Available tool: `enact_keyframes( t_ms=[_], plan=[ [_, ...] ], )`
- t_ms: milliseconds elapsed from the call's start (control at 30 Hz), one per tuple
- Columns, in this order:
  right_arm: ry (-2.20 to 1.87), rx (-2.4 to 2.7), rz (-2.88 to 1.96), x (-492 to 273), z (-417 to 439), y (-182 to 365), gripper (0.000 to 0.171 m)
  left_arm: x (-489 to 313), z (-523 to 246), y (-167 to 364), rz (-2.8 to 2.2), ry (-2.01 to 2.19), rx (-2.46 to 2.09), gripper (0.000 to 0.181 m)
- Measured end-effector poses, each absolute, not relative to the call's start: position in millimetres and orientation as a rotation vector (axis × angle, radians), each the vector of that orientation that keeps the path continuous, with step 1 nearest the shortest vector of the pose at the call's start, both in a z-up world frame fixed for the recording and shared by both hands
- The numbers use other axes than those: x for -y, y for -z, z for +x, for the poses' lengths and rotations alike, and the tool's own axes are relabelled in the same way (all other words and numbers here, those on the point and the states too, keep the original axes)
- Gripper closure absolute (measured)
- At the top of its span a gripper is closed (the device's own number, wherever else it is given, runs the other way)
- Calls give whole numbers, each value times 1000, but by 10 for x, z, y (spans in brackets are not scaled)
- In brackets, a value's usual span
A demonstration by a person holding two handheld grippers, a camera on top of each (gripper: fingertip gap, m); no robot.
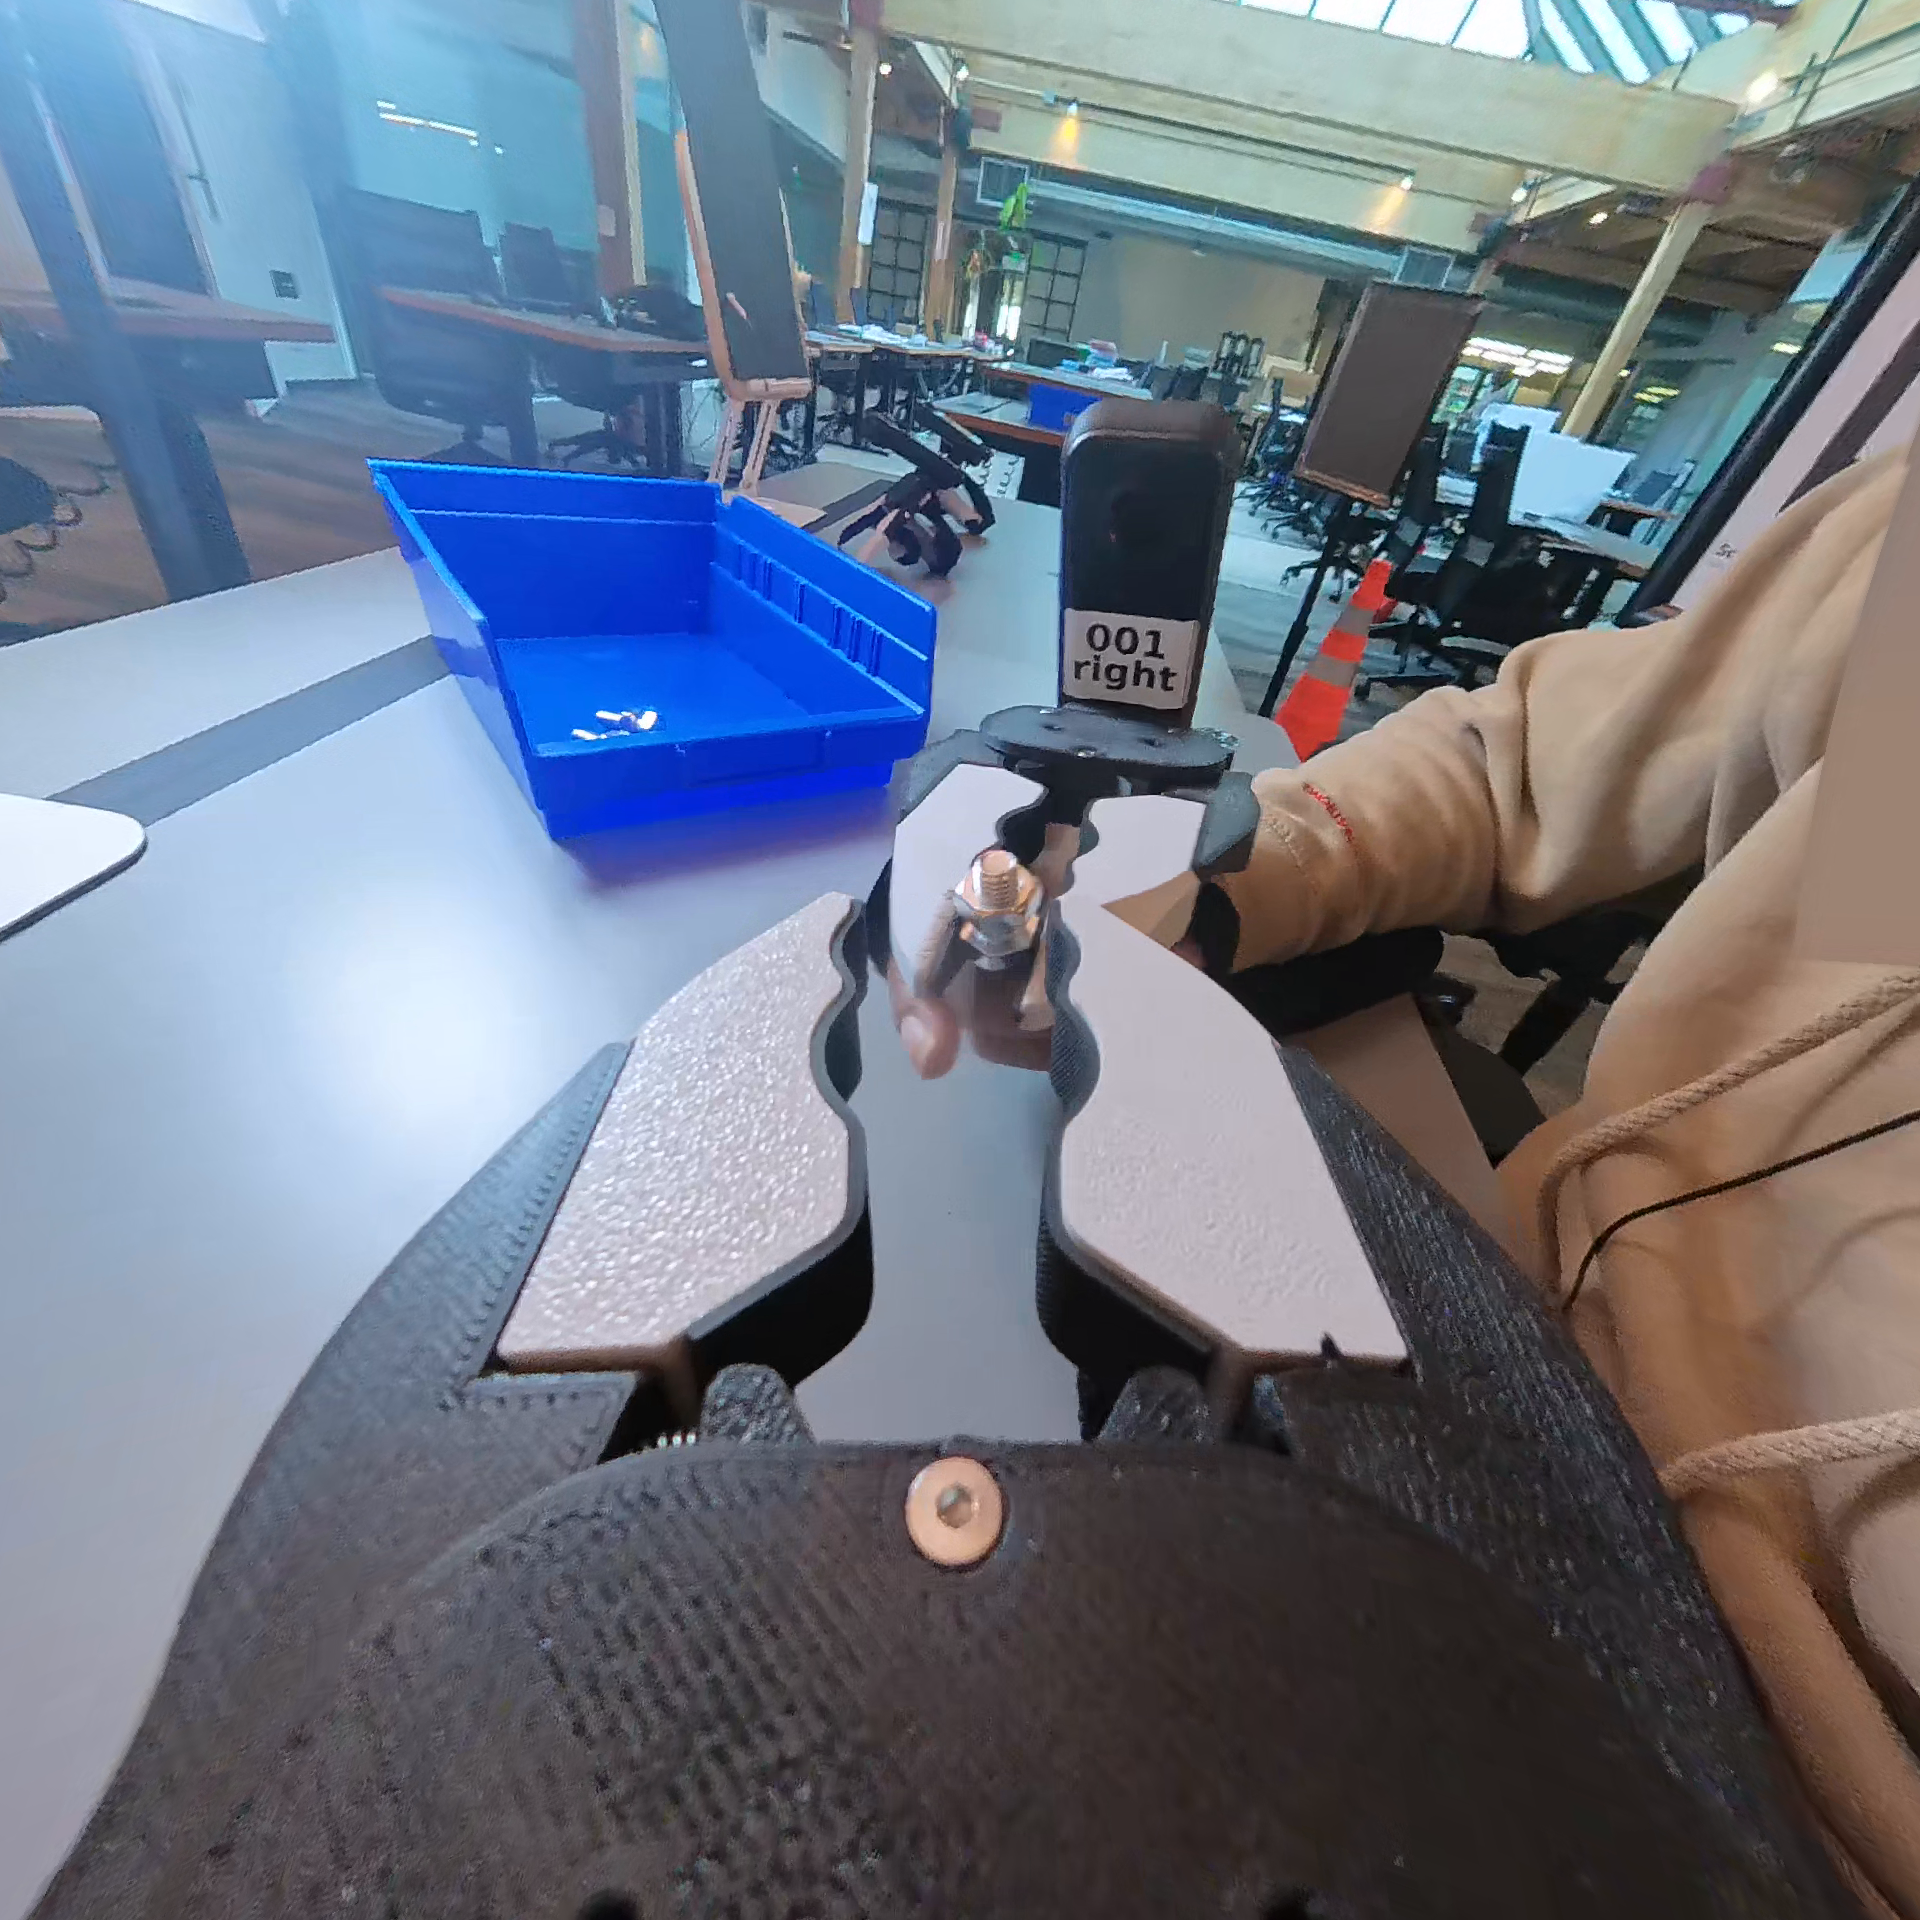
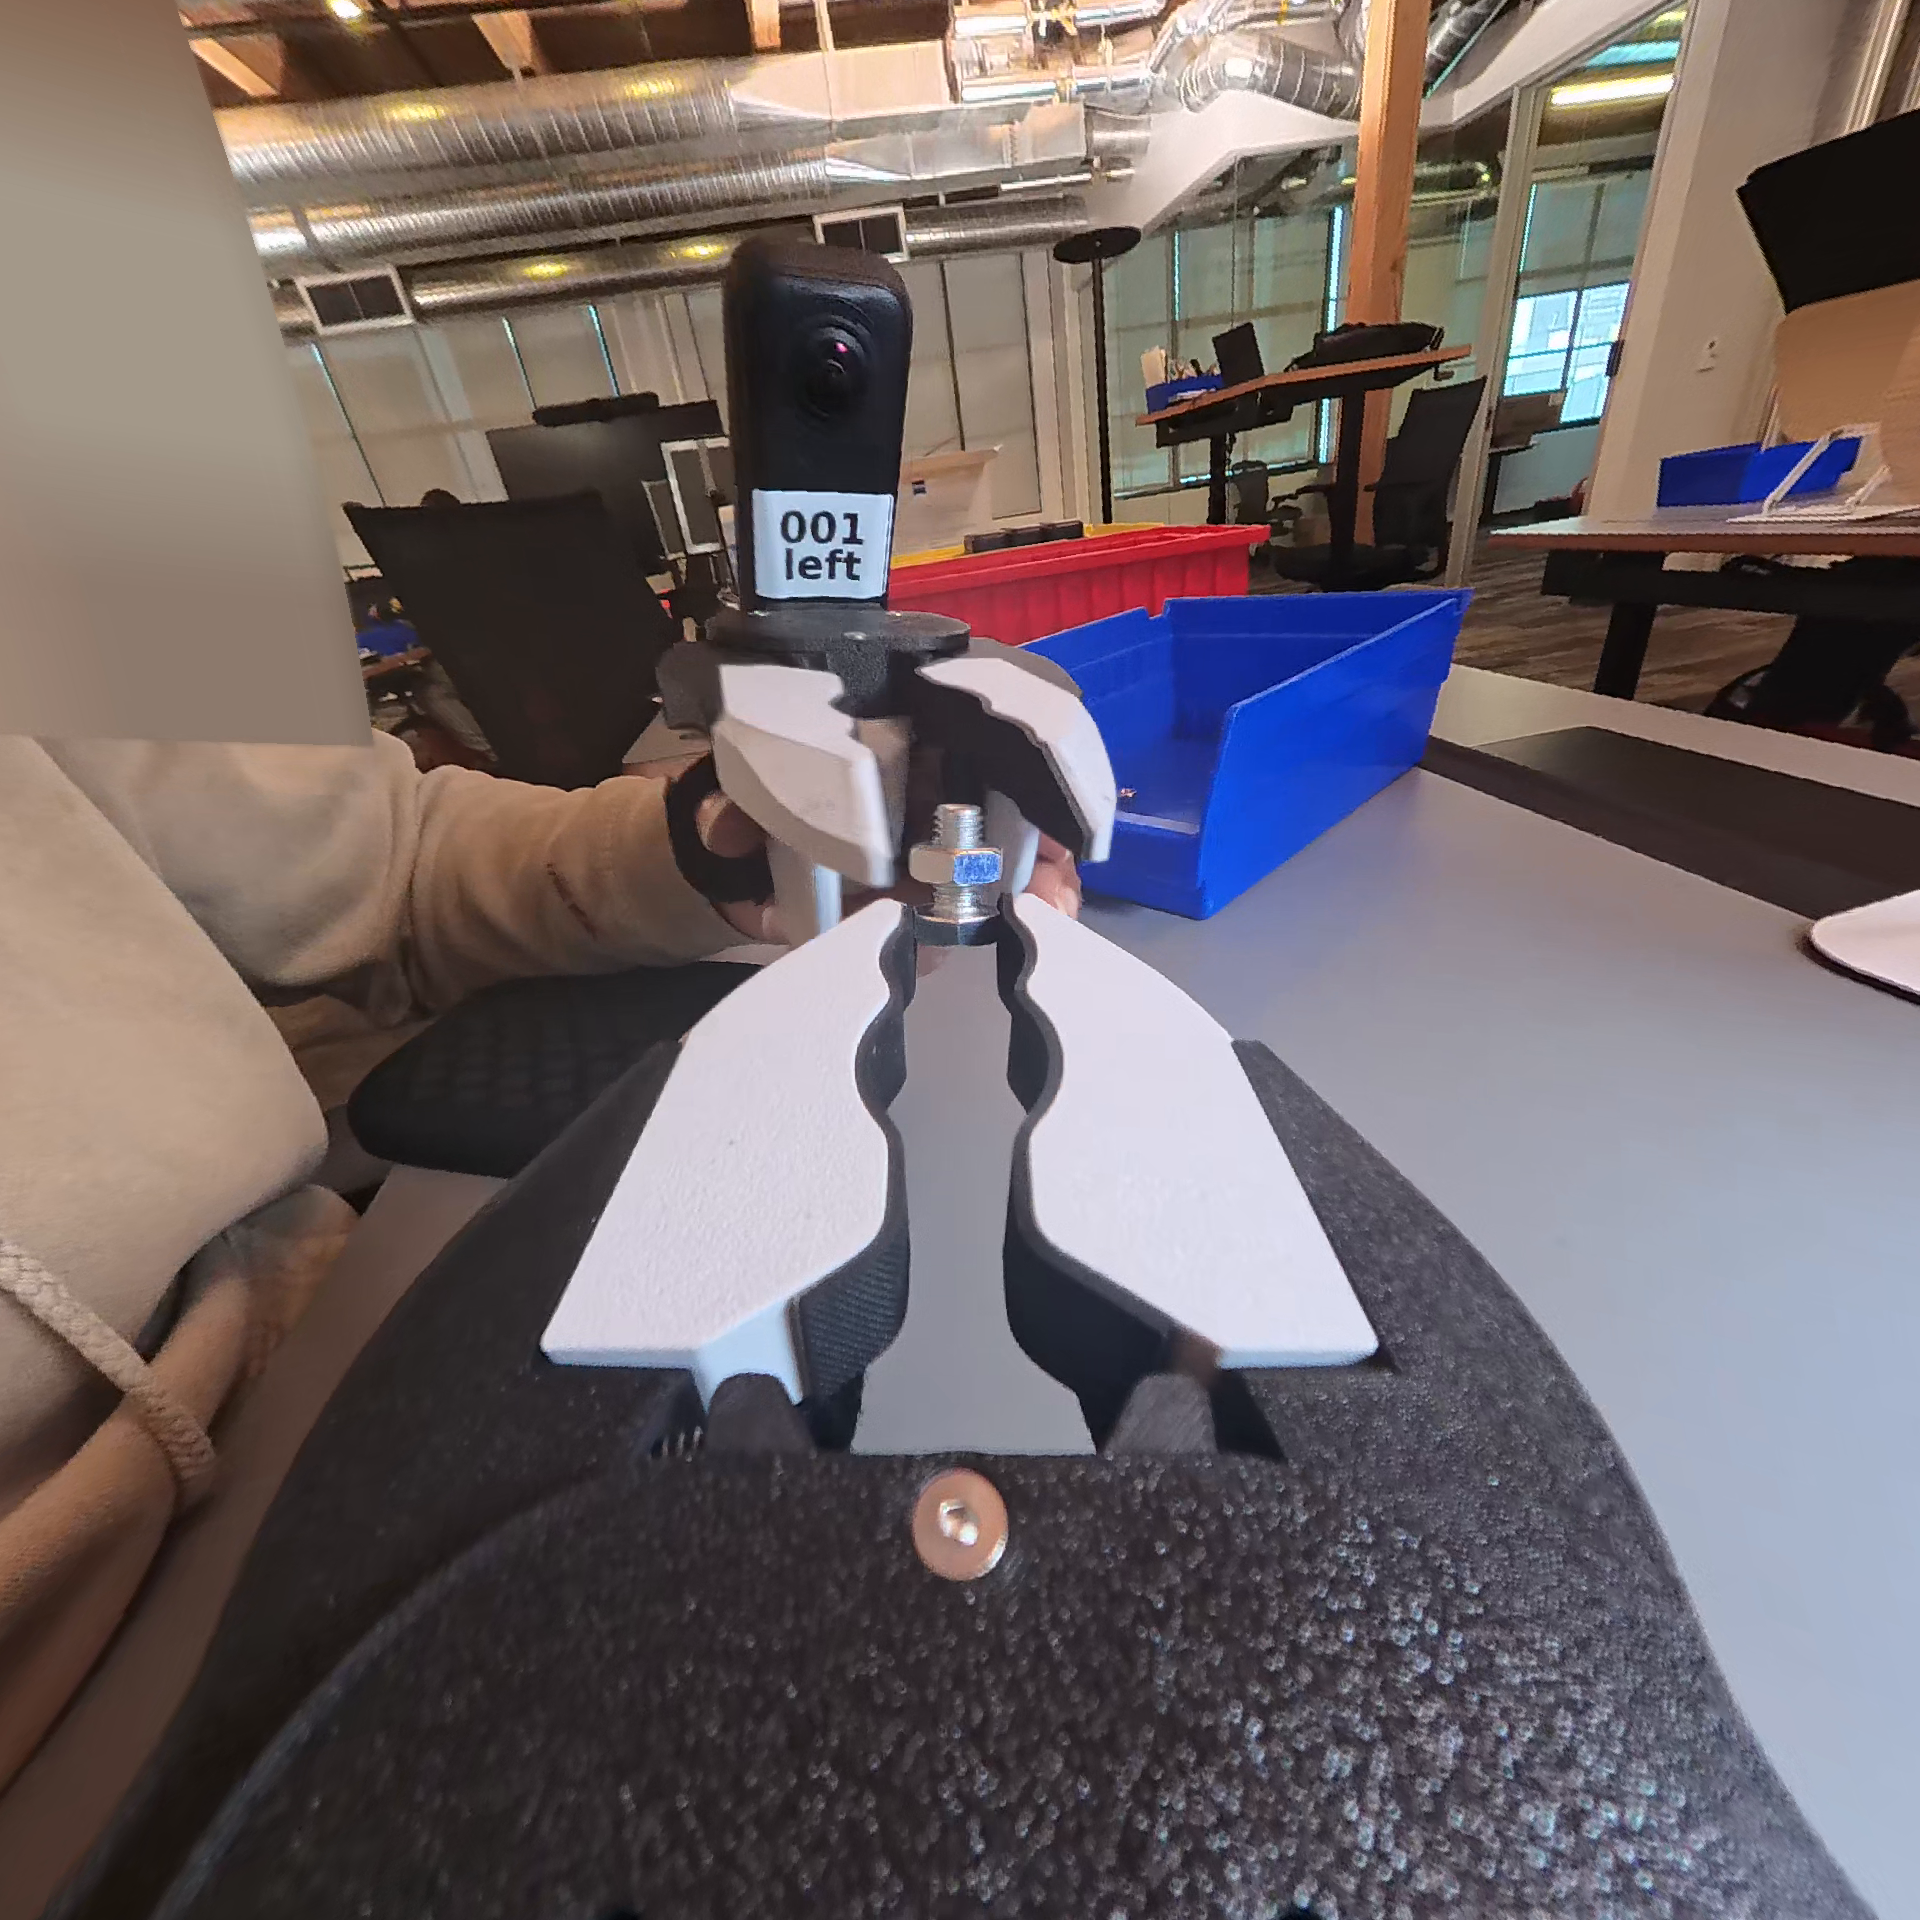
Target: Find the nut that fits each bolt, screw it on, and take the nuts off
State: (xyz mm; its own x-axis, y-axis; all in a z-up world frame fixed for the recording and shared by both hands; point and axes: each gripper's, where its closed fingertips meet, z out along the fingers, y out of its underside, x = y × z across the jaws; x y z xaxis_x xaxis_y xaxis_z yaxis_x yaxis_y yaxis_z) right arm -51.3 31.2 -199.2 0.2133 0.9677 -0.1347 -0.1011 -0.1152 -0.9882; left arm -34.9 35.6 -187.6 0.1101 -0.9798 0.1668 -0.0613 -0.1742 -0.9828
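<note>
Between my two gripper tips, the bolt [image 2: 958, 906] is standing upright: my right gripper [image 2: 956, 925] is clenching its head, while my left gripper [image 1: 961, 971] is hanging released around the nut [image 2: 957, 864]. If I'm closing off-centre, the nut may be slipping or cross-threading.

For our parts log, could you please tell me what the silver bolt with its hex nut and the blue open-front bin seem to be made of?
The silver bolt and its hex nut look like bright plated steel: shiny, with mirror-like glints and crisp threads. The blue open-front bin looks like glossy moulded plastic: even colour, ribbed walls, soft highlights. Neither can be told for certain by sight.
</note>
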Motion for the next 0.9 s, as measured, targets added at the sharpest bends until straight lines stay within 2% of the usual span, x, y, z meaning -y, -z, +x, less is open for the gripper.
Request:
enact_keyframes(
  t_ms=[33, 100, 333, 400, 433, 467, 667, 733, 800, 900],
  plan=[
    [-1173, 911, -1325, -315, -504, 1979, 156, -380, -357, 1887, -1442, 1206, -1091, 150],
    [-1207, 896, -1295, -303, -473, 1921, 156, -524, -426, 1925, -1510, 1164, -1025, 177],
    [-1197, 911, -1292, -288, -497, 1934, 156, -323, -358, 1813, -1405, 1254, -1083, 151],
    [-1196, 905, -1291, -291, -493, 1929, 156, -361, -357, 1851, -1430, 1208, -1087, 153],
    [-1212, 904, -1276, -280, -481, 1908, 156, -448, -394, 1874, -1465, 1167, -1051, 173],
    [-1218, 899, -1273, -278, -475, 1892, 156, -521, -432, 1893, -1483, 1141, -1026, 175],
    [-1175, 910, -1312, -328, -468, 1943, 156, -487, -431, 1894, -1465, 1151, -1050, 168],
    [-1116, 908, -1341, -404, -420, 1951, 156, -495, -450, 1884, -1464, 1164, -1040, 170],
    [-993, 880, -1380, -592, -269, 1902, 156, -554, -522, 1859, -1464, 1146, -1012, 181],
    [-732, 793, -1506, -1081, 241, 1732, 156, -625, -666, 1796, -1458, 1118, -962, 181]
  ],
)
